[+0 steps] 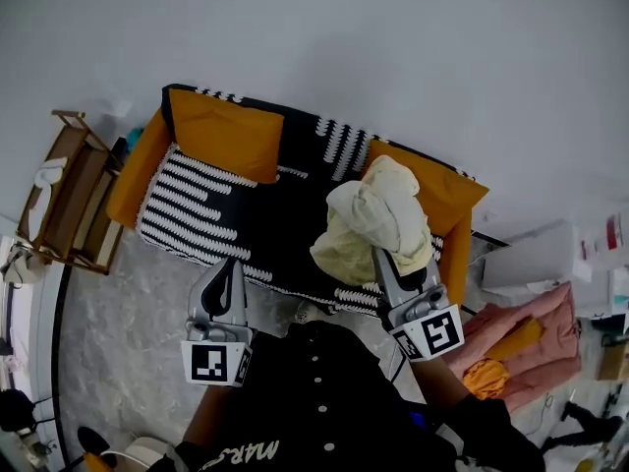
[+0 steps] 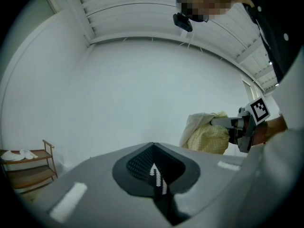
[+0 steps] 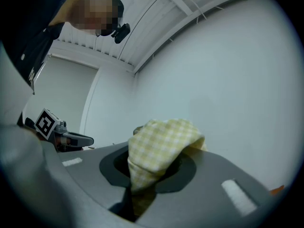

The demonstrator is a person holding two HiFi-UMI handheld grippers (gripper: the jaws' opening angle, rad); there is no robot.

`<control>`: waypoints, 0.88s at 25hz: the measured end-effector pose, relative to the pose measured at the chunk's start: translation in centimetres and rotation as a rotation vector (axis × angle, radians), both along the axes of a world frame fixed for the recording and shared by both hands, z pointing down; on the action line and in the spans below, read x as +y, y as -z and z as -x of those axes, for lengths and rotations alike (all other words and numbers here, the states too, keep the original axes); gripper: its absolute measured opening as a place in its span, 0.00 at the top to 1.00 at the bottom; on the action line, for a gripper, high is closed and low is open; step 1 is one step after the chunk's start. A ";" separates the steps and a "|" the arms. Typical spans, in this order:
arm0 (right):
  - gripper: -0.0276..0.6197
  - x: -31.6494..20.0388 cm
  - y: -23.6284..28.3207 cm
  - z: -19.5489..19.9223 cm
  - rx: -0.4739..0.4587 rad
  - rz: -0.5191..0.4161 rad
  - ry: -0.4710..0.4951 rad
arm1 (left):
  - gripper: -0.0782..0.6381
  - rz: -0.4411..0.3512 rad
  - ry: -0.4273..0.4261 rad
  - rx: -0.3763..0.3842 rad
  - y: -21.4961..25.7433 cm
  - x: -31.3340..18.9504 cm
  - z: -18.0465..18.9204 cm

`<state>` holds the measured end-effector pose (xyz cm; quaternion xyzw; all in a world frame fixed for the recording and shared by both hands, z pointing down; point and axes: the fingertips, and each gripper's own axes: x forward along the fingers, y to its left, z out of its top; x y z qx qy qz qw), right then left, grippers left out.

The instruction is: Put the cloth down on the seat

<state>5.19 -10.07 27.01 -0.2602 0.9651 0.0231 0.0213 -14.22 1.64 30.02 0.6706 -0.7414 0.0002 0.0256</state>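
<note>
A pale yellow checked cloth (image 1: 378, 219) hangs bunched over the right end of a sofa with a black-and-white striped seat (image 1: 265, 214). My right gripper (image 1: 381, 256) is shut on the cloth and holds it up off the seat. In the right gripper view the cloth (image 3: 161, 144) spills out between the jaws of the right gripper (image 3: 153, 170). My left gripper (image 1: 228, 268) stays before the sofa's front edge, shut, with nothing in it. In the left gripper view its jaws meet at the left gripper's tip (image 2: 153, 150), and the cloth (image 2: 209, 136) shows at right.
Orange cushions lie at the sofa's left (image 1: 221, 131) and right (image 1: 432, 190) ends. A wooden shelf (image 1: 69, 195) stands left of the sofa. Pink and orange clothes (image 1: 531, 342) lie on the floor at right, near a white box (image 1: 531, 254). A white wall runs behind the sofa.
</note>
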 end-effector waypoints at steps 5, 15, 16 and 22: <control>0.81 -1.8 -0.4 1.1 -0.006 0.011 0.002 | 0.89 0.022 -0.002 0.015 -0.5 -2.0 0.5; 0.81 -4.6 -1.1 3.2 -0.007 0.052 -0.105 | 0.89 0.032 -0.172 -0.024 0.3 -7.2 2.8; 0.81 -5.0 -1.1 3.6 -0.009 0.053 -0.126 | 0.89 0.032 -0.190 -0.028 0.4 -7.8 3.4; 0.81 -5.5 -1.2 4.7 -0.027 0.058 -0.229 | 0.89 0.009 -0.320 -0.059 1.2 -10.2 5.1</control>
